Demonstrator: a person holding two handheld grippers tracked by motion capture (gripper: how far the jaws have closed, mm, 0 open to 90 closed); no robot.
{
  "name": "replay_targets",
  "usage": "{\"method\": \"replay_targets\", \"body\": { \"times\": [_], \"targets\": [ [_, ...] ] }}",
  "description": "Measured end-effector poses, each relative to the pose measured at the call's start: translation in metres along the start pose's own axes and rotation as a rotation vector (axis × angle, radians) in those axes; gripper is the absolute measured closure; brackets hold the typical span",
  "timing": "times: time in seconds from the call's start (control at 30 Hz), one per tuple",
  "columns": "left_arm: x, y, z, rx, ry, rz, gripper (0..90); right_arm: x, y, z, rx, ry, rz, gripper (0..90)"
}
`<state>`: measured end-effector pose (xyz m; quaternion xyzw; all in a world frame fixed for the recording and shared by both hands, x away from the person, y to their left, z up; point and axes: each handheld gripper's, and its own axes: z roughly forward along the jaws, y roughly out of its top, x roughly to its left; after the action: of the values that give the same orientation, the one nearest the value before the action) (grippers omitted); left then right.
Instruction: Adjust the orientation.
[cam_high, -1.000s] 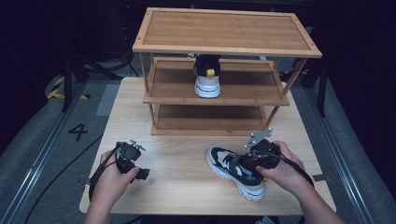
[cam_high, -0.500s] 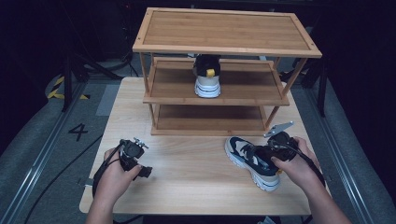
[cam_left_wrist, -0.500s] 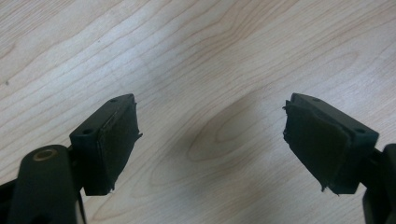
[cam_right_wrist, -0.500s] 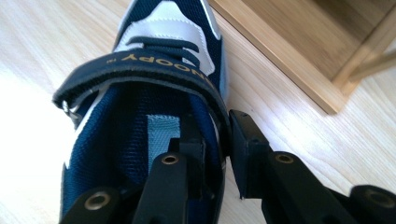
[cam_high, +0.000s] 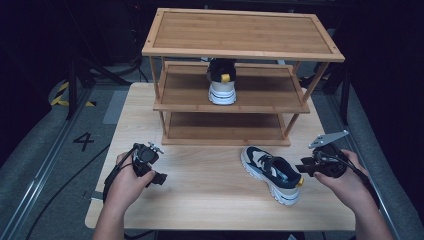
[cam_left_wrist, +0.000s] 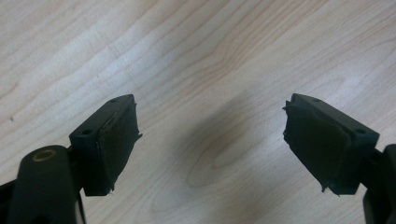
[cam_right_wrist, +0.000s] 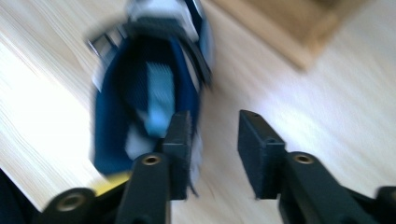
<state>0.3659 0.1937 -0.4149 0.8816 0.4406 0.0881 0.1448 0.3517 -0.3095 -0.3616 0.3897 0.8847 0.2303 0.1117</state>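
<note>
Right tongs (cam_high: 303, 167): I have just let go of the sneaker (cam_high: 272, 173); jaws have been opening, part open, nothing between them, now drawn back to its heel.
Sneaker: carried right, now lying alone on the desk (cam_high: 200, 195) before the rack (cam_high: 235, 80).
Left tongs (cam_high: 159, 178): wide open, empty, unmoved.
Assessment: repositioning done; re-grip needed for shelving beside its mate (cam_high: 221, 82).

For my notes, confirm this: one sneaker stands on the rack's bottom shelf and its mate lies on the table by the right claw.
Not quite. In the high view that sneaker stands on the rack's middle shelf, not the bottom. Its mate does lie on the table by the right claw.
</note>
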Motion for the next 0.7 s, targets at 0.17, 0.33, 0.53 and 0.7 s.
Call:
{"method": "replay_targets", "body": {
  "times": [0.17,0.33,0.53,0.7],
  "targets": [
    [0.000,0.009,0.001,0.004,-0.003,0.013,17.9,0.000,-0.017,0.020,0.151,-0.005,0.007,73.7],
    [0.004,0.018,-0.001,-0.004,-0.013,0.017,17.8,0.012,-0.022,0.029,0.184,0.001,-0.015,78.7],
    [0.004,0.024,0.002,0.009,-0.011,0.023,17.8,0.026,-0.023,0.028,0.180,0.067,-0.040,77.9],
    [0.001,0.026,0.003,0.011,-0.017,0.031,17.8,0.051,-0.015,0.033,0.175,0.145,-0.127,71.2]
  ]
}}
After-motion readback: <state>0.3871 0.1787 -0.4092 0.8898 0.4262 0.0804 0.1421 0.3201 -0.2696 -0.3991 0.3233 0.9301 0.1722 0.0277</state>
